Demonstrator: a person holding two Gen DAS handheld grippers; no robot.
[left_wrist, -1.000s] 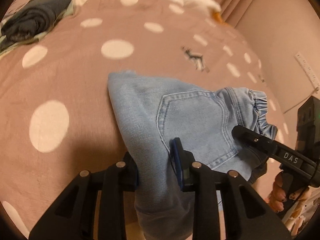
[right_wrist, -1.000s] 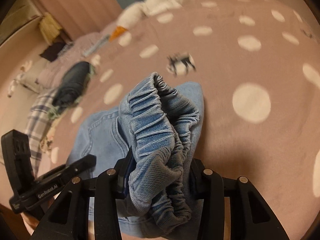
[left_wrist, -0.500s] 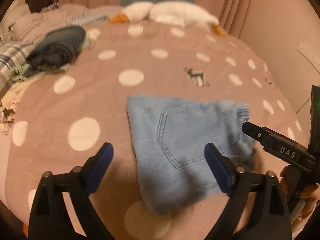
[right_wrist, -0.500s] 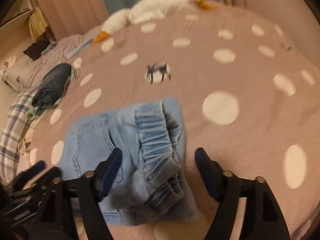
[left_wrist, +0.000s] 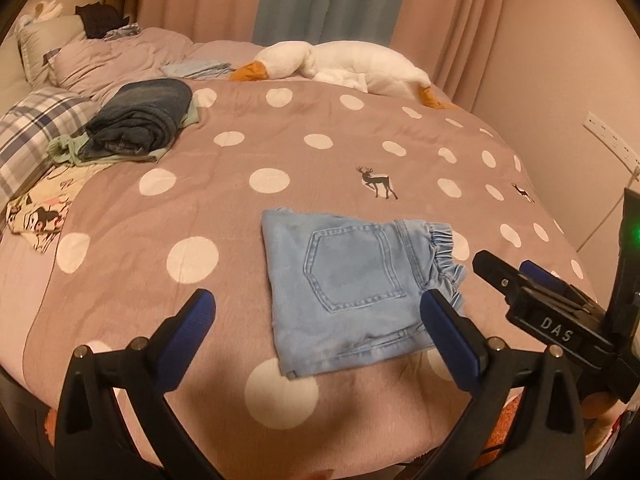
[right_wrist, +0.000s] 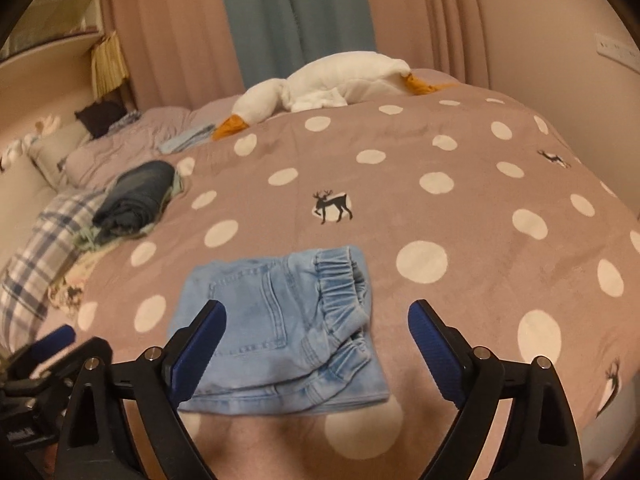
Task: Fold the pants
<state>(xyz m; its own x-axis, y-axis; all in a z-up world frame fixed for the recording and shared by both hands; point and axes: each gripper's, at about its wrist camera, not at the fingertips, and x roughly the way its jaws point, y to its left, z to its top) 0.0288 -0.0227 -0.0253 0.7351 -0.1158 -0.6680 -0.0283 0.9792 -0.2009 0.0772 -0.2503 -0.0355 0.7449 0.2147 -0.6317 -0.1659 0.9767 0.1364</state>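
Pants (left_wrist: 352,292) lie folded into a compact denim packet on the bed (left_wrist: 224,208), near its front edge, back pocket up, elastic waistband bunched at the right end. Nothing holds them.

Left gripper (left_wrist: 316,320): jaws wide apart, have just been opening, nothing between the pads; the packet sits below and ahead of it, its right pad over the packet's right lower corner in view but not pressing. Right gripper (right_wrist: 316,340): jaws also spread and just been opening, empty, with the waistband end ahead between the fingers and clear of both pads. Both hang above the bed, angled down at the packet.

Key relation: the packet lies straight ahead and below both grippers, long axis running left-right across the views, folded edge left, waistband right. Right gripper is nearer the waistband end, left nearer the folded end and pocket. In the right view the waistband looks lumpy and the lower layers stick out a bit at the front.

Judgement: the fold looks done or nearly so; any coming move would be a tidy of the waistband, best by the right gripper, or a shift toward the dark folded pile (left_wrist: 140,120) at far left.

Plush goose (left_wrist: 340,60) lies at the far side, well apart.
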